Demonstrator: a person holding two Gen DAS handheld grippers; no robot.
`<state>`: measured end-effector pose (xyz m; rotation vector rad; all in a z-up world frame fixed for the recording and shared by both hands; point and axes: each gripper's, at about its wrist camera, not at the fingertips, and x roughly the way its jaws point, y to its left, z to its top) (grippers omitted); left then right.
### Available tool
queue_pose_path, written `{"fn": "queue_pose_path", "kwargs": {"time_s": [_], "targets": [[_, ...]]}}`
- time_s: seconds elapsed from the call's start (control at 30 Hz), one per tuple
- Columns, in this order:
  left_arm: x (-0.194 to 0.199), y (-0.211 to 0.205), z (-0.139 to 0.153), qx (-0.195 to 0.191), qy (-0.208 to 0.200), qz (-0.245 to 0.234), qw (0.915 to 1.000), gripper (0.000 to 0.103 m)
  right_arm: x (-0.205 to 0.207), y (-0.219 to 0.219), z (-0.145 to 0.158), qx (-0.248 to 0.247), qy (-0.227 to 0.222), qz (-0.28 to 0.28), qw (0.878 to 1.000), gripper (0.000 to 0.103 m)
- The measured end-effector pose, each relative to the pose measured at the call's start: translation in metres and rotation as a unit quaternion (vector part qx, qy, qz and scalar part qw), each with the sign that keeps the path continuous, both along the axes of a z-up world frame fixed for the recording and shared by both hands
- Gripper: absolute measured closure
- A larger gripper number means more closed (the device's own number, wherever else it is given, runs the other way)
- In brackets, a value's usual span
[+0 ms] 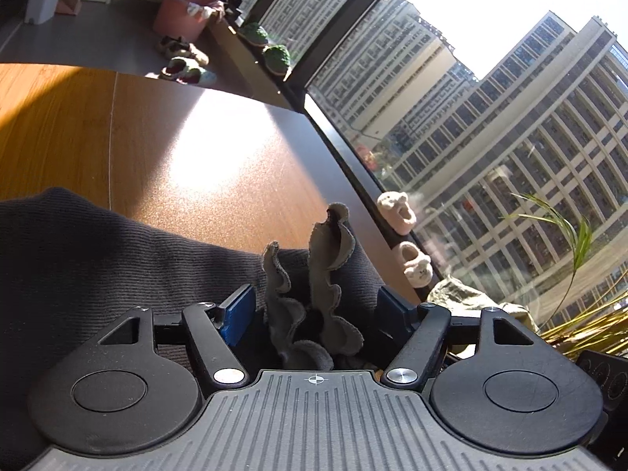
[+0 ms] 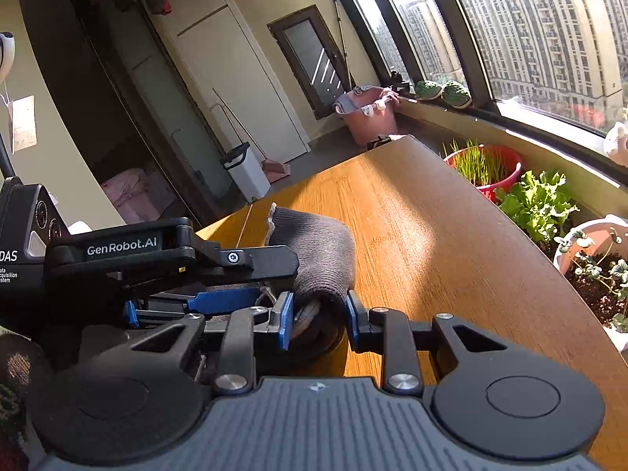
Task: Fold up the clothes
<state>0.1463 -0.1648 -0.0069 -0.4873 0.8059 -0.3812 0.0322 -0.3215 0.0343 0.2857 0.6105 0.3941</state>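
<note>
A dark grey ribbed knit garment (image 1: pixel 98 259) lies bunched on the wooden table (image 1: pixel 196 157). Its lighter ruffled edge (image 1: pixel 325 267) stands up between the blue pads of my left gripper (image 1: pixel 316 310). Those jaws are wide apart and the pads do not press the ruffle. In the right wrist view the garment (image 2: pixel 314 243) is a thick folded roll on the table (image 2: pixel 431 235). My right gripper (image 2: pixel 320 322) is shut on the near end of that roll. The left gripper (image 2: pixel 274 282) reaches in from the left, close beside it, over the same end.
The table's curved edge runs along a window wall. A red pot of grass (image 2: pixel 482 168), a leafy plant (image 2: pixel 537 204) and a white pot (image 2: pixel 588 243) stand below that edge. Small plush slippers (image 1: pixel 400 212) sit on the sill. A pink bucket (image 2: pixel 369 117) stands on the floor beyond.
</note>
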Motion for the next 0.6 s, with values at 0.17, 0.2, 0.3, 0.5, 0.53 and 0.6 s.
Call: {"fn": "queue_pose_path", "kwargs": {"time_s": [0.17, 0.2, 0.3, 0.5, 0.53, 0.6], "targets": [[-0.003, -0.006, 0.018, 0.062, -0.035, 0.008, 0.9974, 0.022, -0.014, 0.034, 0.005, -0.149, -0.054, 0.029, 0.987, 0.077], [-0.003, -0.009, 0.019, 0.071, -0.038, 0.007, 0.9967, 0.022, -0.015, 0.042, 0.006, -0.172, -0.064, 0.034, 0.982, 0.077], [-0.003, -0.026, 0.016, 0.123, -0.045, 0.008, 0.9913, 0.023, -0.02, 0.062, 0.006, -0.241, -0.093, 0.054, 0.965, 0.077], [0.001, -0.039, 0.0, 0.204, -0.051, 0.012, 0.9775, 0.023, -0.024, 0.066, 0.01, -0.253, -0.105, 0.073, 0.959, 0.074], [0.003, -0.038, -0.003, 0.205, -0.049, 0.012, 0.9775, 0.023, -0.021, 0.058, 0.013, -0.217, -0.091, 0.066, 0.97, 0.069], [0.002, -0.038, -0.006, 0.206, -0.052, 0.011, 0.9772, 0.021, -0.012, 0.037, 0.016, -0.122, -0.051, 0.05, 0.99, 0.063]]}}
